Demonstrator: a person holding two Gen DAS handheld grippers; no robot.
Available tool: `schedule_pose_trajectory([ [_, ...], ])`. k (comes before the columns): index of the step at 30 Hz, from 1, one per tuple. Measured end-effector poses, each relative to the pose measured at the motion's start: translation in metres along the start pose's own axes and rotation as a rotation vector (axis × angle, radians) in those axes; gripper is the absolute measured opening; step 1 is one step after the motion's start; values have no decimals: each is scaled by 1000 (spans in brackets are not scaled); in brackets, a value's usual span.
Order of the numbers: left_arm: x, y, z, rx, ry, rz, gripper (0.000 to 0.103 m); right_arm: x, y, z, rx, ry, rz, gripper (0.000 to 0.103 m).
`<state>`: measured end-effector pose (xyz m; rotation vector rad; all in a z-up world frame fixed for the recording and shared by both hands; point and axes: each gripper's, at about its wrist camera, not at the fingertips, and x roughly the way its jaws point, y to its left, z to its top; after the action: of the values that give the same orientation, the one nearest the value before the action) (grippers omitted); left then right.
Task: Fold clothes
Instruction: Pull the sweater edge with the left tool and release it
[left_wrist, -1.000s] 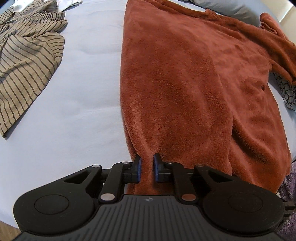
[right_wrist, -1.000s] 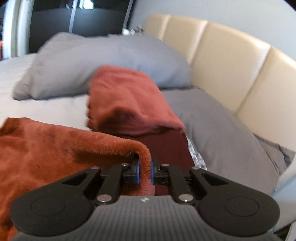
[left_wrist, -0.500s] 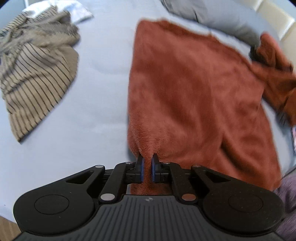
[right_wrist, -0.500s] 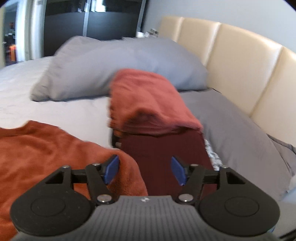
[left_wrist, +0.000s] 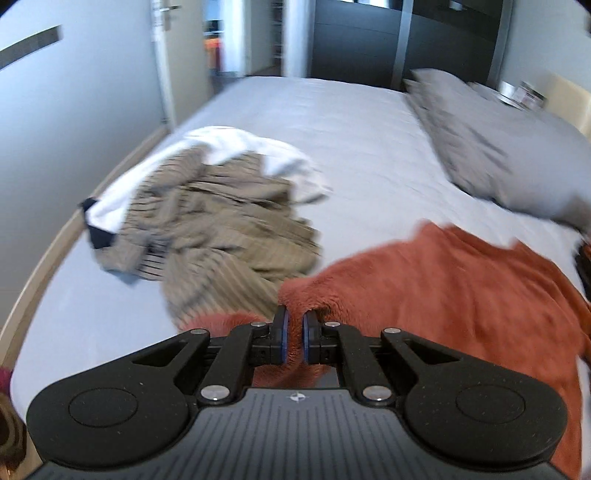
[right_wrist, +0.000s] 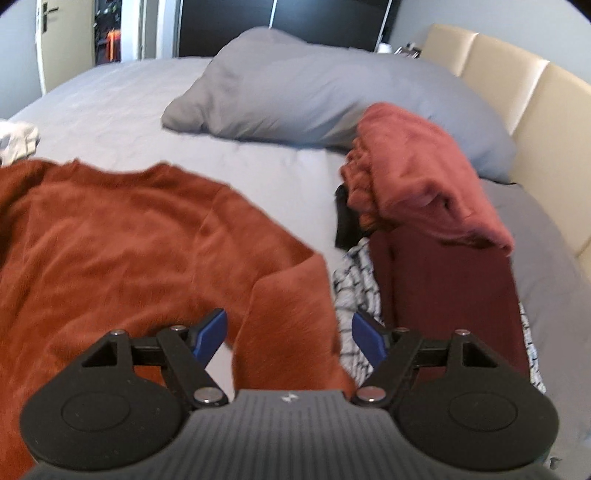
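A rust-orange fleece sweater (left_wrist: 461, 288) lies spread on the pale bed sheet (left_wrist: 332, 122). My left gripper (left_wrist: 293, 334) is shut on the sweater's hem and holds that edge lifted above the bed. In the right wrist view the sweater (right_wrist: 122, 236) lies flat with one sleeve (right_wrist: 291, 317) running down between the open jaws of my right gripper (right_wrist: 288, 332), which holds nothing.
A striped beige garment (left_wrist: 221, 229) and a white one (left_wrist: 258, 155) lie heaped at the left. Grey pillows (right_wrist: 332, 85) sit by the cream headboard (right_wrist: 535, 96). A stack of folded clothes, a pink one (right_wrist: 424, 177) over a maroon one (right_wrist: 450, 288), lies on the right.
My left gripper has lifted the sweater's hem and tilted up, so its view now looks across the bed. My right gripper has let go of the sleeve, opened wide and drawn back.
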<state>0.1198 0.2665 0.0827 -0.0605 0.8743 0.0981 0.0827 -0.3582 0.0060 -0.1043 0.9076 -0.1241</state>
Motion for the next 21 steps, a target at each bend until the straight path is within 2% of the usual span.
schedule_pose_trajectory([
  [4, 34, 28, 13, -61, -11, 60, 5, 10, -1, -8, -10, 40, 3, 77],
  [8, 70, 33, 21, -23, -33, 109, 5, 26, -2, -10, -14, 80, 5, 77],
  [13, 118, 37, 24, 16, -10, 211, 7, 52, -1, -3, -20, 127, -3, 77],
  [18, 132, 23, 20, 164, 19, 312, 23, 71, 3, 7, -43, 141, 5, 77],
  [20, 127, 22, 23, 152, 22, 314, 40, 78, 3, 11, -34, 142, 15, 77],
  [21, 121, 21, 25, 133, 10, 309, 45, 82, 2, 14, -25, 142, 22, 77],
])
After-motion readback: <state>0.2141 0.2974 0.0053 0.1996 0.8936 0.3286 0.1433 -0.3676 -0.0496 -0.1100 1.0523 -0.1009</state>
